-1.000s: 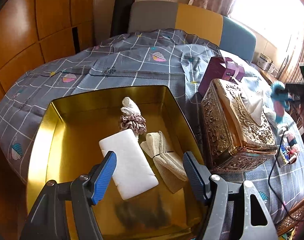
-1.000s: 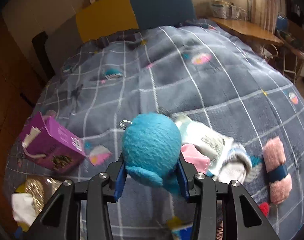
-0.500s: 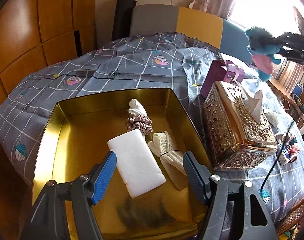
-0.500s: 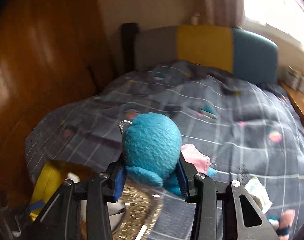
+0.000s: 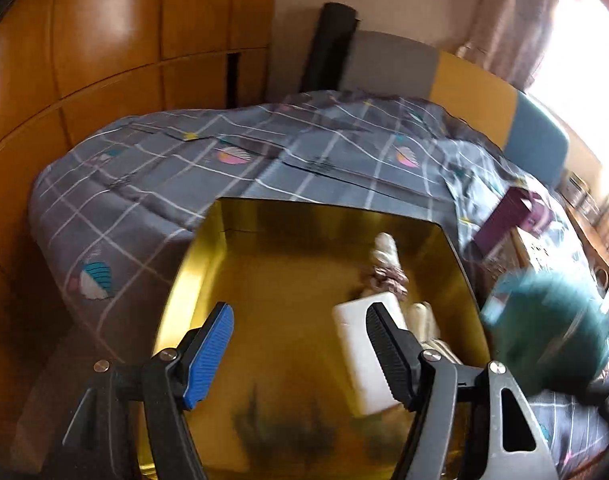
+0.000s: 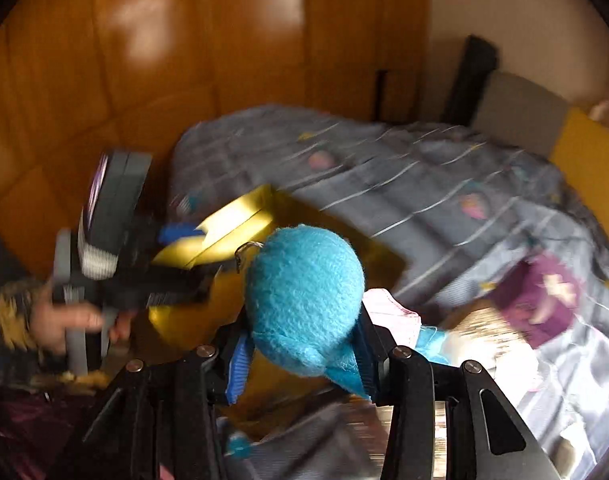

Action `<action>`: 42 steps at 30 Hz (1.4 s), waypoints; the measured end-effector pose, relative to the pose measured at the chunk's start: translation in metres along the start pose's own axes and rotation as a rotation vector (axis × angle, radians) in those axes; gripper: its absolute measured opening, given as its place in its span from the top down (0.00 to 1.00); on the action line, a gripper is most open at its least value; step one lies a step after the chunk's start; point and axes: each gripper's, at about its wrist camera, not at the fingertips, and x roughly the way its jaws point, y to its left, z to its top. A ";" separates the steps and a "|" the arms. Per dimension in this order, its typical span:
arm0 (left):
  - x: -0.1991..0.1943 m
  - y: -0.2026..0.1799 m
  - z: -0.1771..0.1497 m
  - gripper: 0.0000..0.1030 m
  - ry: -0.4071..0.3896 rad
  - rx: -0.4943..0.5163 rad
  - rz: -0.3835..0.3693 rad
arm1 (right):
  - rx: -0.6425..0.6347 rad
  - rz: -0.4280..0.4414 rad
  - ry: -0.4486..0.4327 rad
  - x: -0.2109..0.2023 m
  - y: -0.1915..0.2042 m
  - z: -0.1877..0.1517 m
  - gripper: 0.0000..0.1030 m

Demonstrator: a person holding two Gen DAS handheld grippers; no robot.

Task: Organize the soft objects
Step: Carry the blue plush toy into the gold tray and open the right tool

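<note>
While blur smears the gold tray (image 5: 208, 264), the right claw (image 6: 304, 356) pinches a blue plush toy (image 6: 304, 296); the left claw (image 5: 304, 356) gapes empty.

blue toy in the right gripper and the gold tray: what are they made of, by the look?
Blue toy: plush, a fuzzy napped pile with a stitched seam at the base; probably stuffed fabric, and it bulges between the right hand-held gripper's pads. Gold tray: looks like thin sheet metal or foil-faced card, with a glossy mirror finish that reflects its contents and crisp folded walls; which one, the pictures leave open.
</note>
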 end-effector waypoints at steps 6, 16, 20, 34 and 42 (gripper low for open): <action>0.001 0.006 -0.002 0.32 0.001 -0.010 -0.003 | 0.021 0.071 0.109 0.061 0.027 -0.022 0.55; 0.001 -0.013 -0.009 0.32 0.011 0.039 -0.031 | 0.111 0.090 0.168 0.103 0.021 -0.041 0.32; -0.003 -0.018 -0.009 0.32 0.001 0.053 -0.036 | 0.149 0.091 0.143 0.095 0.015 -0.042 0.29; -0.026 -0.043 -0.007 0.32 -0.044 0.127 -0.062 | 0.140 -0.097 -0.042 0.013 0.003 -0.051 0.29; -0.038 -0.066 -0.009 0.32 -0.063 0.192 -0.088 | 0.249 -0.223 -0.145 -0.037 -0.040 -0.062 0.27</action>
